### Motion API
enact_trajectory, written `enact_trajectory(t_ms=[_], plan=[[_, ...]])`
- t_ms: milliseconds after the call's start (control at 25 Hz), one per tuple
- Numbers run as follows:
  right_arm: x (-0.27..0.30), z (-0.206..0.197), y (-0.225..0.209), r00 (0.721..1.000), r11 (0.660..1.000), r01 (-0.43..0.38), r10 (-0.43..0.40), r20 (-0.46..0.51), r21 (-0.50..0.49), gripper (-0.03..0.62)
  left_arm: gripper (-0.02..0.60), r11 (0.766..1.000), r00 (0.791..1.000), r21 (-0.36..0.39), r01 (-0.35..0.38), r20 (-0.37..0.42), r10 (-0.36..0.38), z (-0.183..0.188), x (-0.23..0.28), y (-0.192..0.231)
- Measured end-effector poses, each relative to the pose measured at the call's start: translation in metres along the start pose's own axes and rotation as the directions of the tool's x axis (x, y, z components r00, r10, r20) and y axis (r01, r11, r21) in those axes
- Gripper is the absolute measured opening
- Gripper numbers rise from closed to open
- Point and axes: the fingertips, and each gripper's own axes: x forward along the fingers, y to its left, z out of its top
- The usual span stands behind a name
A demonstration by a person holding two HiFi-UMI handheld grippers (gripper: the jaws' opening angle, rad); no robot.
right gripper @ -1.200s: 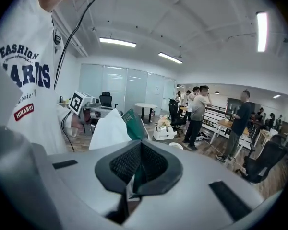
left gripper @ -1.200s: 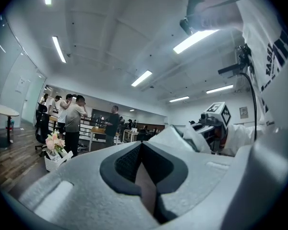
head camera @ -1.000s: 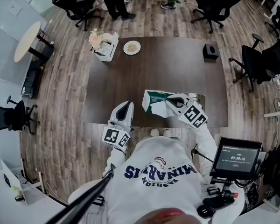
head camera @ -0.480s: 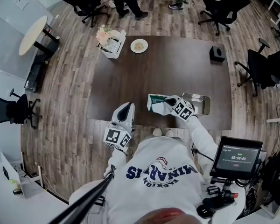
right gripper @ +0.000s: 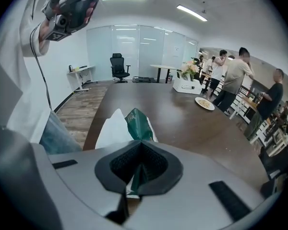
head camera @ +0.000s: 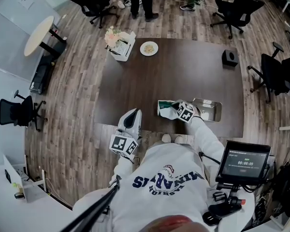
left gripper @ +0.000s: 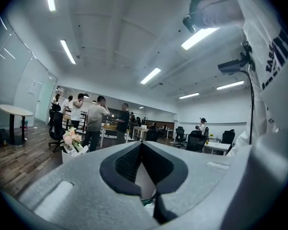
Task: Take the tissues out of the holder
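Note:
A green and white tissue pack (head camera: pixel 166 108) lies at the near edge of the dark table (head camera: pixel 174 76), just left of the metal holder (head camera: pixel 213 115). My right gripper (head camera: pixel 175 109) is shut on the pack's right end. In the right gripper view the pack's crumpled green wrapper (right gripper: pixel 136 122) sticks out past the gripper (right gripper: pixel 141 145), with the film pinched between the pads. My left gripper (head camera: pixel 131 115) hangs off the table's front edge, left of the pack. It is shut and holds nothing (left gripper: pixel 142 144).
A white box of flowers (head camera: pixel 119 42) and a small plate (head camera: pixel 149 48) stand at the table's far left. A black box (head camera: pixel 229 57) sits at the far right corner. Office chairs (head camera: pixel 273 76) ring the table and people stand beyond it. A tablet screen (head camera: pixel 241 161) is at my right.
My right gripper has drawn the tissue pack leftward off the holder, which now shows whole to its right. The left gripper has stayed put. The head view has shifted a little.

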Motion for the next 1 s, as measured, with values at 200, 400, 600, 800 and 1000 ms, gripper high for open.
enact_trajectory(t_ms=[200, 400, 600, 800, 1000], plan=[[0.011, 0.005, -0.002, 0.999, 1.000, 0.015, -0.015, -0.032, -0.010, 0.005, 0.005, 1.000, 1.000, -0.003, -0.013, -0.002, 0.013, 0.001, -0.004, 0.008], [0.023, 0.000, -0.018, 0.998, 0.998, 0.051, -0.053, -0.043, -0.032, 0.005, 0.005, 1.000, 1.000, -0.008, -0.015, -0.003, 0.015, -0.005, 0.010, 0.013], [0.031, -0.001, -0.028, 0.996, 0.996, 0.079, -0.080, -0.047, -0.029, 0.006, 0.005, 1.000, 1.000, -0.008, -0.015, -0.006, 0.015, -0.004, 0.017, 0.018], [0.034, -0.005, -0.033, 0.993, 0.995, 0.103, -0.104, -0.063, -0.015, 0.008, 0.005, 1.000, 1.000, -0.003, -0.016, -0.007, 0.016, -0.005, 0.016, 0.018], [0.020, 0.006, -0.046, 0.984, 0.984, 0.179, -0.179, -0.014, 0.004, 0.021, 0.005, 1.000, 1.000, -0.007, -0.017, -0.007, 0.017, -0.002, 0.016, 0.018]])
